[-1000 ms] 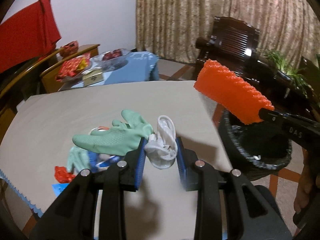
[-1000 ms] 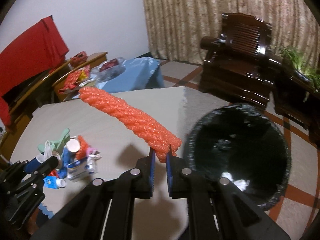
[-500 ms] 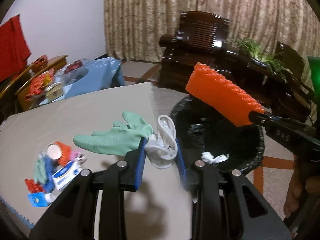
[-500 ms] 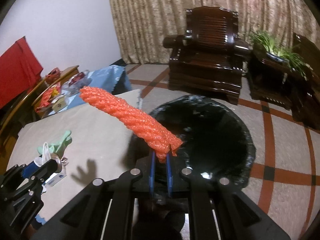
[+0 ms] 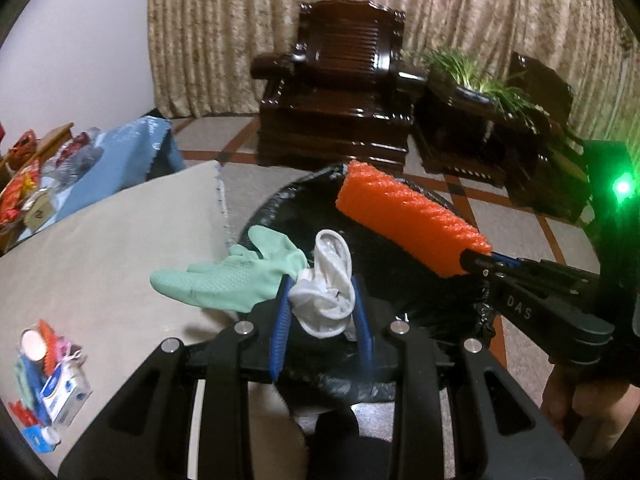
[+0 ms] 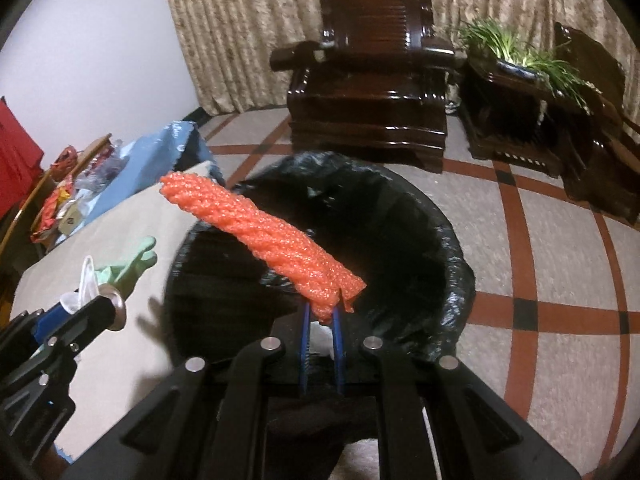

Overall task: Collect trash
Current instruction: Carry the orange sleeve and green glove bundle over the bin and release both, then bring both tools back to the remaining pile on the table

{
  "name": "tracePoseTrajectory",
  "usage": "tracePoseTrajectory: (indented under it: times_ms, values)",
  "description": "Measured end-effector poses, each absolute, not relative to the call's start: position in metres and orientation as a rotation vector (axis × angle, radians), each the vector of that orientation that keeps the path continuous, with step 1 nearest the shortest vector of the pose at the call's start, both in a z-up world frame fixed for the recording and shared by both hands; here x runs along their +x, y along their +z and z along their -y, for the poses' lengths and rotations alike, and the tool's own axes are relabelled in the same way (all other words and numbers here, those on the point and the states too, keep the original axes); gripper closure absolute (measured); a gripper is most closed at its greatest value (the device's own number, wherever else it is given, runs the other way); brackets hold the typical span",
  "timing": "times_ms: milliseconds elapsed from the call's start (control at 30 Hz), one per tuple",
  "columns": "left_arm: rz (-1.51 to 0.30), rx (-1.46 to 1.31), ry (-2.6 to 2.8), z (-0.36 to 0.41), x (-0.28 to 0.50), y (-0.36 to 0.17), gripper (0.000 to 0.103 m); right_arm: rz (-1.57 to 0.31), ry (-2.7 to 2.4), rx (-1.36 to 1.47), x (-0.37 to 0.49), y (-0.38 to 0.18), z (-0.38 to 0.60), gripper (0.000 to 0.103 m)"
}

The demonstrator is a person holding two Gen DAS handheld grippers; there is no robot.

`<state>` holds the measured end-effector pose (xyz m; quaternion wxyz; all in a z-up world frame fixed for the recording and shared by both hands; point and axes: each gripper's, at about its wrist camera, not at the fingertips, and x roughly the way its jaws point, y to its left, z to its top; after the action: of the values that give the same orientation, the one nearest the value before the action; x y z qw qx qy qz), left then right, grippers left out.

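Note:
My left gripper (image 5: 320, 300) is shut on a bundle of a green rubber glove (image 5: 224, 276) and crumpled white plastic (image 5: 328, 292), held over the near rim of the black-lined trash bin (image 5: 400, 280). My right gripper (image 6: 322, 316) is shut on an orange foam net sleeve (image 6: 264, 236) and holds it above the bin's opening (image 6: 424, 264). The orange sleeve (image 5: 408, 220) and the right gripper (image 5: 492, 268) show at the right of the left wrist view. The left gripper (image 6: 80, 312) with the glove (image 6: 128, 268) shows at the left of the right wrist view.
A beige-covered table (image 5: 100, 248) lies to the left, with a pile of small trash (image 5: 48, 380) at its near left edge. A blue-covered table (image 5: 108, 168) with clutter stands behind it. A dark wooden armchair (image 6: 372, 92) and a plant stand (image 6: 520, 100) are beyond the bin.
Both grippers have swung right from above the table to above the bin, each still holding its load. The bin now fills the middle of both views.

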<state>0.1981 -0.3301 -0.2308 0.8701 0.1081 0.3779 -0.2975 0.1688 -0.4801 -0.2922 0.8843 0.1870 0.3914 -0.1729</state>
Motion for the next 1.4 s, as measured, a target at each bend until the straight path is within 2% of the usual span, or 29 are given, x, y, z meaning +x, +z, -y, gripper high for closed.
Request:
tracePoseTrajectory:
  times_ms: [333,400,433,500,667,767,867,1000,1167,1400]
  values:
    - [-0.853,0.234,-0.628,0.365,0.231,-0.269,0.075,-0.890,-0.385,0.357,0.199,-0.330,0.505,0.092]
    - [-0.867,0.234,-0.624,0.374,0.235,-0.276,0.072,-0.924,-0.377,0.349,0.207,-0.340,0.511,0.087]
    - [-0.885,0.235,-0.630,0.378,0.238,-0.280,0.070,-0.952,-0.377,0.345,0.211,-0.346,0.515,0.086]
    - [-0.893,0.245,-0.613,0.384,0.241,-0.286,0.066,-0.986,-0.367,0.340,0.214,-0.353,0.518,0.070]
    - [-0.885,0.231,-0.598,0.375,0.236,-0.282,0.044,-1.001,-0.363,0.331,0.199,-0.354,0.520,0.068]
    - [-0.878,0.218,-0.585,0.364,0.233,-0.273,0.040,-0.998,-0.368,0.331,0.190,-0.349,0.520,0.066]
    - [-0.854,0.207,-0.553,0.340,0.228,-0.259,0.033,-0.982,-0.369,0.324,0.182,-0.340,0.517,0.066]
    - [-0.823,0.180,-0.503,0.300,0.226,-0.237,0.031,-0.960,-0.359,0.320,0.173,-0.325,0.507,0.064]
    - [-0.800,0.147,-0.403,0.232,0.224,-0.218,0.022,-0.926,-0.293,0.288,0.168,-0.299,0.470,0.061]
    - [-0.806,0.110,-0.218,0.124,0.217,-0.210,0.021,-0.895,-0.120,0.225,0.186,-0.270,0.378,0.058]
